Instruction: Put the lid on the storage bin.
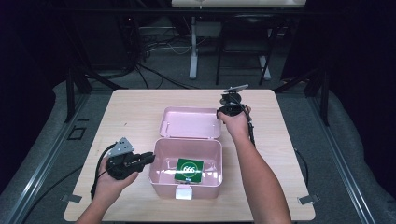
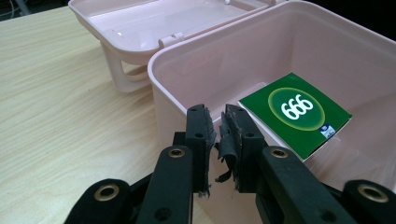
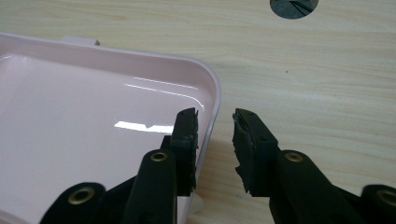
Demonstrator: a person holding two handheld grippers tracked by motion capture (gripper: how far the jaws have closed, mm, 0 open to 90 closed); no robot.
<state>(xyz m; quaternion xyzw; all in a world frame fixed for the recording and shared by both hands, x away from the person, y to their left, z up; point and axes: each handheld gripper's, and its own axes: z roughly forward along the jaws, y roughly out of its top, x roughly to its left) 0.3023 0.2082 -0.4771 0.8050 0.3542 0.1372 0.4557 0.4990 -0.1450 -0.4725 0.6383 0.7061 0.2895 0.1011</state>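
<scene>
An open pink box stands on the table, its lid laid back flat behind it. A green card marked 666 lies on the box floor. My left gripper is at the box's left wall. In the left gripper view its jaws are shut astride that wall's rim, near the green card. My right gripper is at the lid's right edge. It is open, with one jaw over the lid's inside and the other outside above the wood.
The wooden table has bare room to the left and right of the box. A white latch sits on the box's front. A round cable hole lies beyond the lid. Desk legs and cables stand past the far edge.
</scene>
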